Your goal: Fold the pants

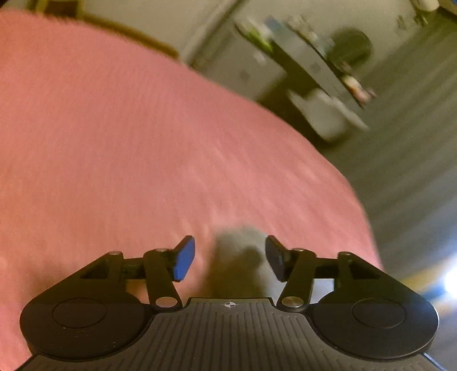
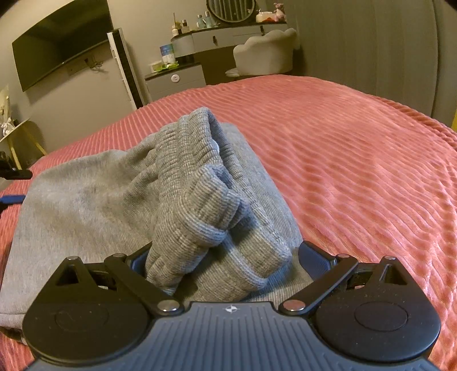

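Pants [image 2: 94, 205], grey and partly folded, lie on a bed just ahead of the right hand-held gripper [image 2: 225, 264]. Their ribbed cuffs [image 2: 200, 205] are bunched up and rise between its two fingers, which stand wide apart; the left pad is pressed against the fabric, while the right pad sits clear of it, so nothing is clamped. The rest of the garment spreads flat to the left and away from the camera.

In the blurred left wrist view, the left hand-held gripper [image 1: 230, 258] hovers with its blue pads [image 1: 184, 259] spread wide, holding nothing, over a small grey patch too smeared to identify.

Under everything lies a pink ribbed bedspread [image 2: 357, 159]. Beyond the bed's far edge stand a dressing table [image 2: 228, 37] with bottles, a round mirror [image 2: 230, 9], a pale upholstered chair [image 2: 265, 54], and a dark television [image 2: 61, 42] on the grey wall.
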{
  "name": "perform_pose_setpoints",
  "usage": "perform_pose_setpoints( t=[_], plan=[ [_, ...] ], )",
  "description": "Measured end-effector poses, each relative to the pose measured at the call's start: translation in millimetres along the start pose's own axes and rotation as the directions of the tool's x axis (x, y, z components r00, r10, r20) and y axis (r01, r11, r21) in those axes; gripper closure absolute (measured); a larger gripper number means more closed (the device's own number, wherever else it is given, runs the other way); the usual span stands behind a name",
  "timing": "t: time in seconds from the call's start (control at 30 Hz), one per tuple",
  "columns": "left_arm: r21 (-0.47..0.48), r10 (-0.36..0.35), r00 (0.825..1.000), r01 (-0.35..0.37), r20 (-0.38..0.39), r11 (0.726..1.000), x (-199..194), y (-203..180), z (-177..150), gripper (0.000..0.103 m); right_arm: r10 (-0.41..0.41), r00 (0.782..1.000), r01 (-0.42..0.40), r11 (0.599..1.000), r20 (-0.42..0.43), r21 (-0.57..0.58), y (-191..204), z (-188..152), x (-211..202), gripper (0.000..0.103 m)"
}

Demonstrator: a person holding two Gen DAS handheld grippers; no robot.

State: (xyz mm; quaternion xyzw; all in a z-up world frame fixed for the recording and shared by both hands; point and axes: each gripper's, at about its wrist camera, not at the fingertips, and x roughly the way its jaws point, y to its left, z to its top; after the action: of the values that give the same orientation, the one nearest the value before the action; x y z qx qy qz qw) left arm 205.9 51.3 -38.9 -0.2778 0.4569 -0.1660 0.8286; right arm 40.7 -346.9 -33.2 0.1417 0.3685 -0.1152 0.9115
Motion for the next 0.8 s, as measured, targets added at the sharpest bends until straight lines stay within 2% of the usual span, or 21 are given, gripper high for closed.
perform_pose_setpoints(
  t=[0.03,0.07,0.1,0.17,0.2,0.3,0.4,0.43,0.47,0.5,0.57,0.63,0.7,0.8],
  plan=[
    [0.011,-0.012,1.0,0.012,-0.017,1.0,3,-5,-6,0.038,-0.002,1.0,0.002,1.0,0.002,0.001,0,0,0,0.004],
    [0.031,-0.014,0.999,0.015,-0.037,0.999,9,-10,-13,0.023,-0.004,1.0,0.004,1.0,0.003,0.002,2,-1,-3,0.003],
    [0.058,0.0,0.997,0.004,-0.071,0.998,17,-16,-21,0.02,-0.006,1.0,0.006,1.0,0.004,0.004,2,-2,-3,0.003],
    [0.144,0.132,0.988,-0.119,-0.085,0.982,32,-26,-31,0.026,-0.006,1.0,0.006,1.0,0.003,0.0,3,-2,-4,0.004],
    [0.196,0.216,0.975,-0.203,-0.045,0.959,35,-31,-36,0.026,-0.003,1.0,0.003,1.0,-0.002,0.0,3,-2,-5,0.004],
    [0.271,0.313,0.946,-0.324,0.084,0.906,22,-52,-49,0.025,0.01,1.0,-0.01,1.0,-0.013,0.005,1,-1,-8,0.004],
    [0.325,0.403,0.879,-0.471,0.256,0.82,-5,-73,-61,0.026,0.009,1.0,-0.009,1.0,-0.014,0.012,1,-1,-8,0.004],
    [0.341,0.411,0.867,-0.491,0.282,0.801,-14,-76,-63,0.024,0.005,1.0,-0.005,1.0,-0.015,0.012,1,-1,-8,0.004],
    [0.352,0.403,0.871,-0.484,0.282,0.801,-22,-77,-67,0.019,0.002,1.0,-0.002,1.0,-0.016,0.013,2,0,-8,0.004],
    [0.352,0.376,0.889,-0.45,0.26,0.82,-27,-77,-72,0.016,-0.001,1.0,0.001,1.0,-0.017,0.014,2,0,-8,0.004],
    [0.321,0.306,0.929,-0.36,0.207,0.876,-36,-75,-89,0.011,0.001,1.0,-0.001,1.0,-0.017,0.017,2,1,-7,0.003],
    [0.304,0.261,0.952,-0.298,0.157,0.905,-38,-71,-110,0.01,0.009,1.0,-0.008,0.999,-0.018,0.039,1,2,-7,0.003],
    [0.294,0.275,0.956,-0.292,0.101,0.91,-30,-67,-131,0.01,0.022,1.0,-0.02,0.997,-0.022,0.079,-3,3,-6,0.003],
    [0.28,0.312,0.95,-0.294,-0.021,0.914,-15,-57,-141,0.009,0.029,0.999,-0.027,0.998,-0.027,0.059,-4,3,-7,0.003]
  ],
)
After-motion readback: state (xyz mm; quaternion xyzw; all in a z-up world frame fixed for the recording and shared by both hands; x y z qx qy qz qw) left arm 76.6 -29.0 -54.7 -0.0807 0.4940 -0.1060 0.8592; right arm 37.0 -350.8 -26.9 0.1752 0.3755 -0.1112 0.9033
